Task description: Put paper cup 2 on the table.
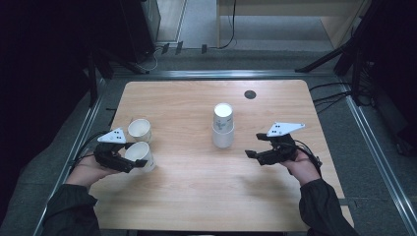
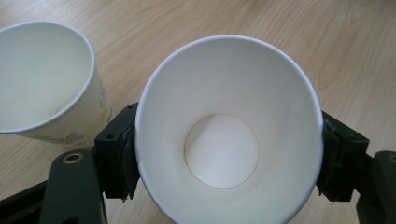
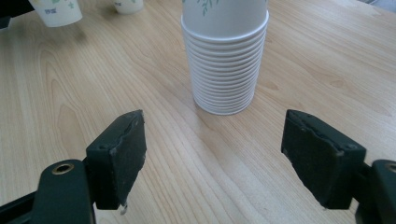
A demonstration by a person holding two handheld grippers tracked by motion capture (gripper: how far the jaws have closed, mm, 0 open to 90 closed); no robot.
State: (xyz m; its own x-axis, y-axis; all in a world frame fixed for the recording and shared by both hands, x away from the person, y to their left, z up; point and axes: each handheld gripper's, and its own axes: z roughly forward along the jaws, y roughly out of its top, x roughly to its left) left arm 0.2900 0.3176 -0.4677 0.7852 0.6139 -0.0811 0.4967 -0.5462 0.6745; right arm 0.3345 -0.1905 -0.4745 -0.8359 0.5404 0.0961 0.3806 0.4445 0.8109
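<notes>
My left gripper [image 1: 134, 160] is shut on an upright white paper cup [image 1: 140, 154] near the table's left edge. In the left gripper view its pads [image 2: 122, 156] press both sides of the cup [image 2: 229, 116], whose mouth faces the camera. A second upright cup [image 1: 139, 129] with a leaf print stands just behind it, also seen as the cup [image 2: 42, 79] at the left. A stack of upturned cups [image 1: 223, 126] stands mid-table. My right gripper [image 1: 253, 145] is open to the right of the stack, its jaws wide apart with nothing between them, facing the stack [image 3: 226, 60].
The wooden table [image 1: 206, 196] has a small dark round insert [image 1: 250, 94] near its far edge. Metal rails and cables run around the table on the floor. Both of the person's dark sleeves enter from the bottom.
</notes>
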